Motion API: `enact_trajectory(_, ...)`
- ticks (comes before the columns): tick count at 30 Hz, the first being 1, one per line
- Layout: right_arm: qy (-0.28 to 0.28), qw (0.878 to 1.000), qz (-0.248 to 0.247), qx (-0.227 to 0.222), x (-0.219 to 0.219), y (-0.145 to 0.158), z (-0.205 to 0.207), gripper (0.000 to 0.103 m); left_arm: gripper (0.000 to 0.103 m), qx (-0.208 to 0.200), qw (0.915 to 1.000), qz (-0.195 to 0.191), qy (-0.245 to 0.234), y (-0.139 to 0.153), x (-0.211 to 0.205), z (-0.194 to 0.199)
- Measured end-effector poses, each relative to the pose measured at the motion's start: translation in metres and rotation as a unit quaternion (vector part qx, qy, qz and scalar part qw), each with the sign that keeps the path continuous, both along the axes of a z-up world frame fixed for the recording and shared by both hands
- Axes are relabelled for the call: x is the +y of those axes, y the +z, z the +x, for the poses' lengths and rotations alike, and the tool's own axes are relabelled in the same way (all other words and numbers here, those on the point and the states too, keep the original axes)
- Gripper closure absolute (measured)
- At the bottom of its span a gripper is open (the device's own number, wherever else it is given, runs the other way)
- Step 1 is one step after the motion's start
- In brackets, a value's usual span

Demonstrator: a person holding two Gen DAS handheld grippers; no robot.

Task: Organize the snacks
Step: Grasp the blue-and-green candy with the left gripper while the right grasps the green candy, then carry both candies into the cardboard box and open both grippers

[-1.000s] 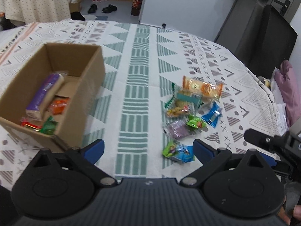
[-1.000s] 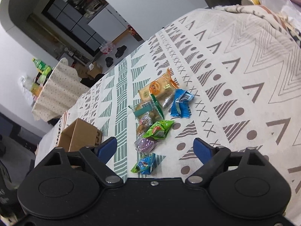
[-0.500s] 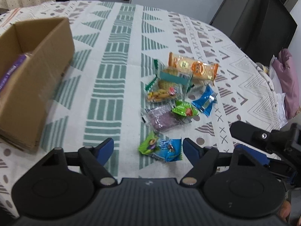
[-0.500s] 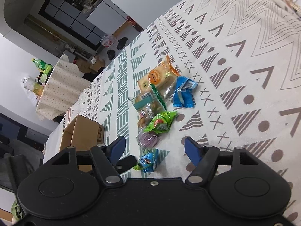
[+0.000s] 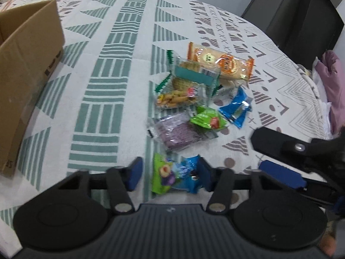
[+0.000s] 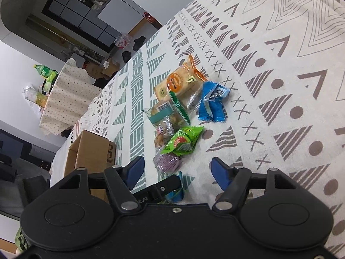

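**Left gripper closing around the nearest packet**

Your left gripper (image 5: 169, 173) had just been closing, its fingers flanking the green-and-blue packet (image 5: 174, 178) on the tablecloth (image 5: 103, 99), one pad touching. Your right gripper (image 6: 179, 170) stood spread, empty, above the purple packet (image 6: 168, 160).

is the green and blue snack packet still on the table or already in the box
On the table. The green and blue packet lies flat on the tablecloth between the left gripper's closing jaws, outside the cardboard box.
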State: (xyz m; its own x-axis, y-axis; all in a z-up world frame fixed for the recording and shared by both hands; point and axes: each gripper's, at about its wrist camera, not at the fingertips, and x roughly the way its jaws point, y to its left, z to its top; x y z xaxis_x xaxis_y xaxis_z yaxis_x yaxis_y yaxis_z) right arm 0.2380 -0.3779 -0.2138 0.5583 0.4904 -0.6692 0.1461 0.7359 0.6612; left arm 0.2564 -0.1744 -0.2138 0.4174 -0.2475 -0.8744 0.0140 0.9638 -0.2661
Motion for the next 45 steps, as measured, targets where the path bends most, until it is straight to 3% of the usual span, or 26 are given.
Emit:
enact_trajectory(6, 0.003, 1.0, -0.007, 0.002, 0.007, -0.005, 0.01, 0.035, 0.075, -0.003, 1.0, -0.004, 0.002, 0.006, 0.002, -0.001)
enact_trajectory(24, -0.026, 0.999, -0.033, 0.018, 0.023, -0.018, 0.045, 0.047, 0.076, -0.042, 0.9978, -0.007, 0.05, 0.039, 0.057, 0.012)
enact_trajectory(32, -0.008, 0.998, -0.056, 0.038, 0.042, -0.03, 0.058, 0.052, 0.076, -0.048, 0.9965, -0.002, 0.069, 0.041, 0.077, 0.015)
enact_trajectory(37, -0.005, 0.995, -0.089, 0.047, 0.045, -0.032, 0.06, 0.073, 0.076, -0.048, 0.9964, 0.003, 0.07, 0.044, 0.081, 0.013)
enact_trajectory(45, -0.008, 0.997, -0.075, 0.033, 0.038, -0.018, 0.046, 0.076, 0.076, -0.061, 0.9958, 0.002, 0.068, 0.057, 0.082, 0.007)
